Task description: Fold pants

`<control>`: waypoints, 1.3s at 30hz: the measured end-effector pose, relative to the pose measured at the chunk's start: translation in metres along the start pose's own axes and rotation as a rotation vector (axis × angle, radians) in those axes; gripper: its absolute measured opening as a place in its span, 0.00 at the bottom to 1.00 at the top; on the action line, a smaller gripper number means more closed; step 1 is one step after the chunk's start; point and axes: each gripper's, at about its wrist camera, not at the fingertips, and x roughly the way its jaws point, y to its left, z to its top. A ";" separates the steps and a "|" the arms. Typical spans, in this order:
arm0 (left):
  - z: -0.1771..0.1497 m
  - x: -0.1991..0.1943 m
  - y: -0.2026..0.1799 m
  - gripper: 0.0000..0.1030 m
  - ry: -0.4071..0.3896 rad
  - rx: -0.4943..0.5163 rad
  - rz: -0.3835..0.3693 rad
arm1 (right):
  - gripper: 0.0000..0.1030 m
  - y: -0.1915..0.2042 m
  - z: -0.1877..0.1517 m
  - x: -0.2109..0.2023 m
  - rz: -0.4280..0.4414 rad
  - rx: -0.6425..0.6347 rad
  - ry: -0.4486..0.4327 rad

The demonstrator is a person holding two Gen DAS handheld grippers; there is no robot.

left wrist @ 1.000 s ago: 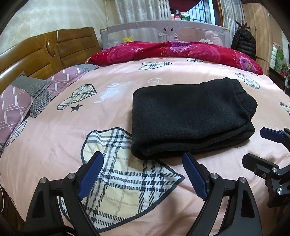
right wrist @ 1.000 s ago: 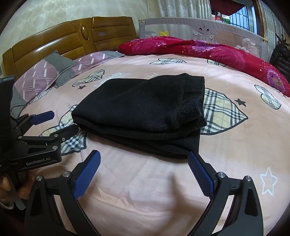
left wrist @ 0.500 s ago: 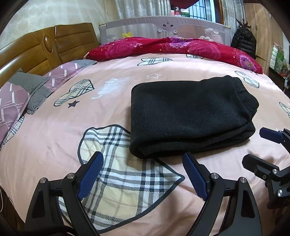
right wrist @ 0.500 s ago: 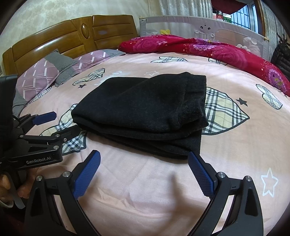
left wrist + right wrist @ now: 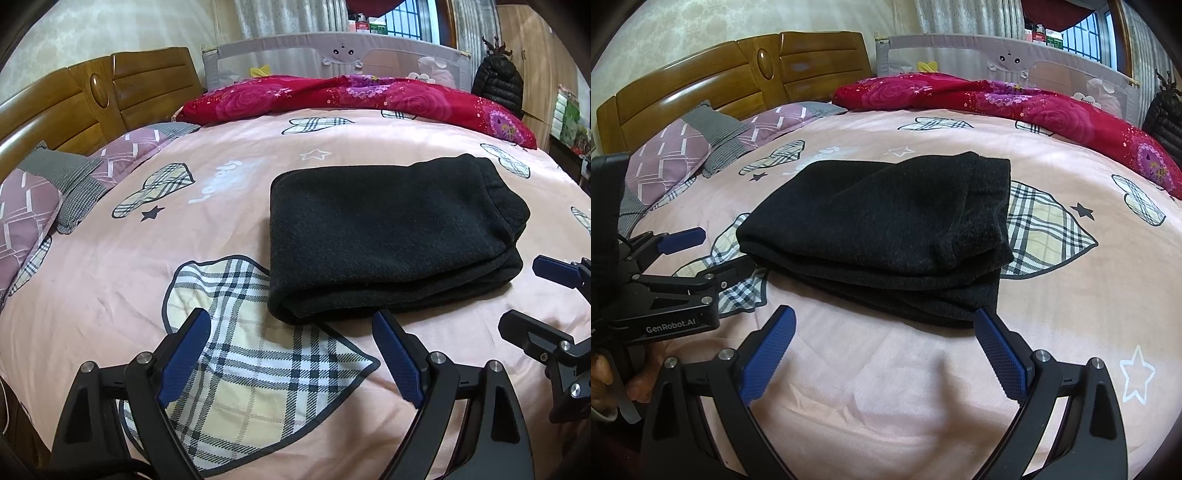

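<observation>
Folded black pants at frame centre on the pink bedsheet, left gripper and right gripper both spread wide and empty below.

Even, moderately bright indoor light falls on the bed, shadows lie soft at six o'clock beneath the black pants, focus is sharp centrally, and fisheye bending with dark vignette rings every corner

pants: matt fuzzy knit, probably fleece | bedsheet: smooth cloth | headboard: glossy wood
</observation>
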 end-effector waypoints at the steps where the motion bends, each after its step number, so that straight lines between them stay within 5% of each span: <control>1: 0.000 0.000 0.000 0.87 0.000 0.000 -0.001 | 0.94 0.001 0.000 0.000 0.000 0.001 0.000; 39: 0.025 -0.018 0.003 0.86 -0.015 -0.009 -0.037 | 0.94 -0.004 0.014 -0.017 -0.014 -0.019 -0.021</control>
